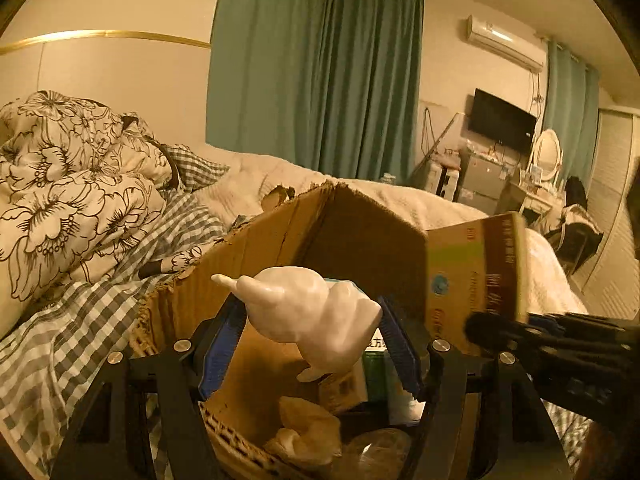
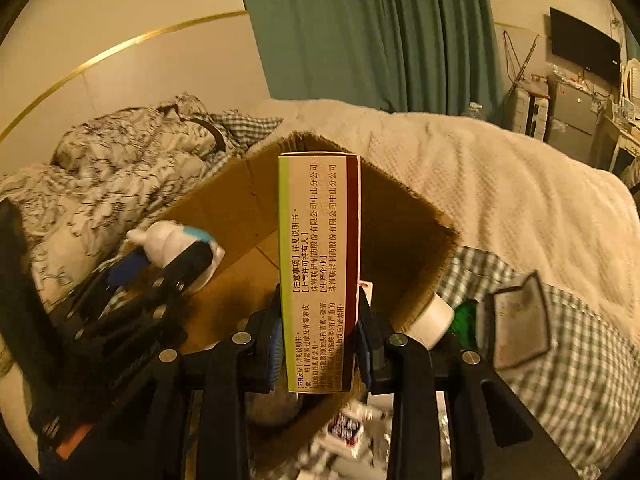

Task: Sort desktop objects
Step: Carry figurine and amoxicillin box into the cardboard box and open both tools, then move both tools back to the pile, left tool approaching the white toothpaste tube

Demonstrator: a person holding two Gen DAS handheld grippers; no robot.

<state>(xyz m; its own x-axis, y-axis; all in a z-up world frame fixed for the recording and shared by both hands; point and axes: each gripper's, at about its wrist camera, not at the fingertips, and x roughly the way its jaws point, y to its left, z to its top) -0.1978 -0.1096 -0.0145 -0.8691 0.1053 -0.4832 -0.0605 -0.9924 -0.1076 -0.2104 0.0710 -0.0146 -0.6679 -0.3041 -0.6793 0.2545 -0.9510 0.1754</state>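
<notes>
My left gripper [image 1: 310,316] is shut on a white glossy figurine [image 1: 308,312] and holds it over the open cardboard box [image 1: 256,248]. The figurine also shows in the right wrist view [image 2: 172,242], at the box's left side. My right gripper [image 2: 318,320] is shut on a medicine carton [image 2: 320,264] with Chinese print, held upright over the same box [image 2: 404,216]. That carton shows in the left wrist view [image 1: 476,268] at the right. Inside the box lie small packages [image 1: 340,384] and crumpled wrapping [image 1: 308,432].
The box stands on a bed with a checked sheet [image 1: 80,320] and a flowered duvet [image 1: 68,200]. A white roll [image 2: 434,322], a green item [image 2: 466,316] and a flat pouch [image 2: 520,320] lie right of the box. A cream blanket [image 2: 500,200] lies beyond.
</notes>
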